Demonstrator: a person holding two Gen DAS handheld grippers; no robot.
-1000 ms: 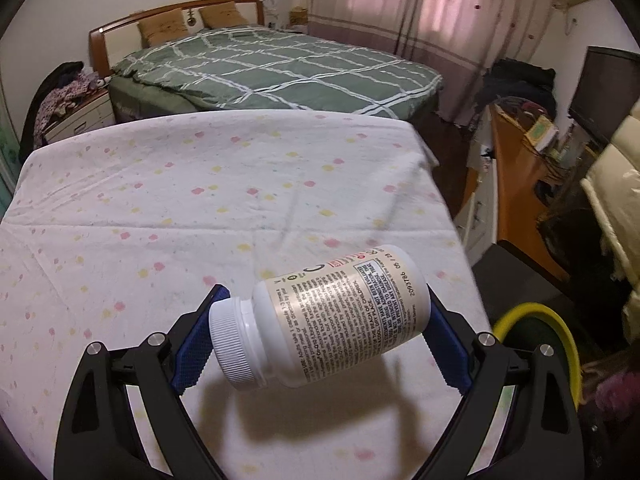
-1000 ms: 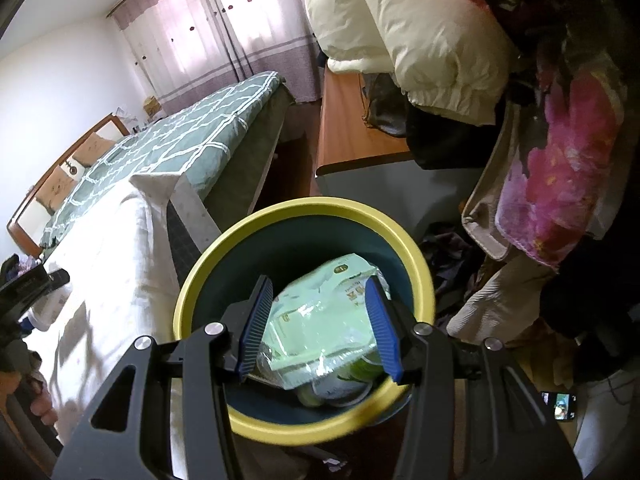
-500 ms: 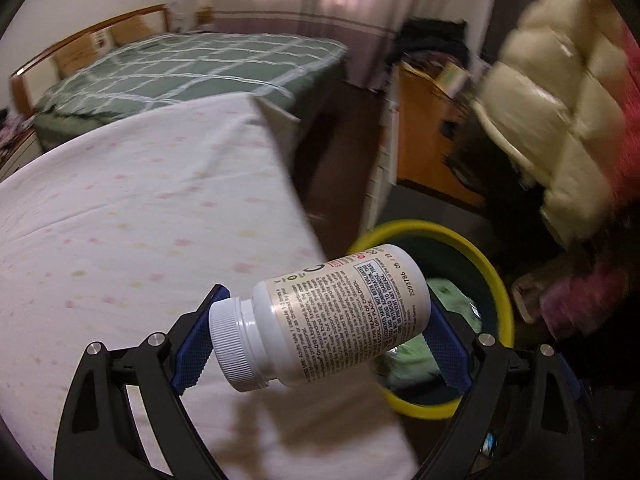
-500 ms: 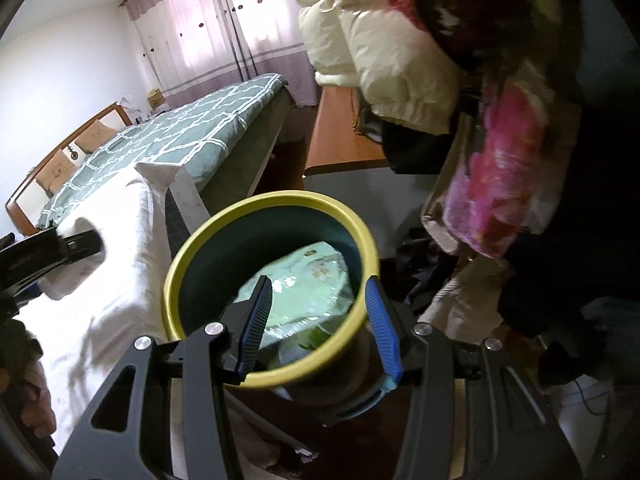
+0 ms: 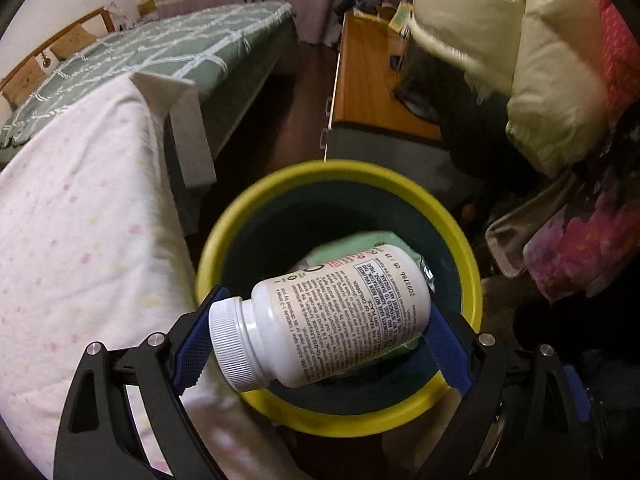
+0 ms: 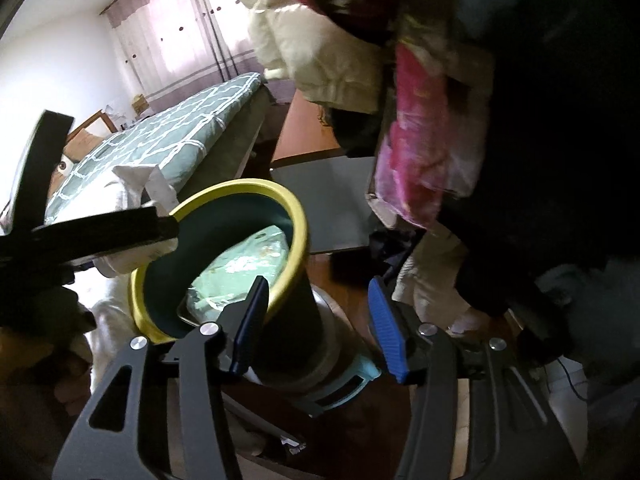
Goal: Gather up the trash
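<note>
A white pill bottle point(image 5: 336, 316) with a ribbed cap and printed label lies sideways between the blue pads of my left gripper point(image 5: 320, 320), which is shut on it. The bottle hangs over the mouth of a dark bin with a yellow rim point(image 5: 340, 172). A pale green packet point(image 5: 360, 244) lies inside the bin. In the right wrist view the bin point(image 6: 240, 188) and the packet point(image 6: 244, 264) sit to the left. My right gripper point(image 6: 318, 292) is beside the bin's outer wall, its jaws opening with nothing gripped. The left gripper's black frame point(image 6: 100, 228) reaches in over the rim.
A surface under a white spotted sheet point(image 5: 80, 200) borders the bin on the left, with a green quilted bed point(image 5: 160, 52) beyond. A wooden cabinet point(image 5: 372, 80), a cream padded jacket point(image 5: 520, 60) and pink floral cloth point(image 5: 580, 248) crowd the right side.
My left gripper carried the bottle from above the spotted sheet to over the bin. My right gripper drew back to the right of the bin, and the green packet stays inside.
</note>
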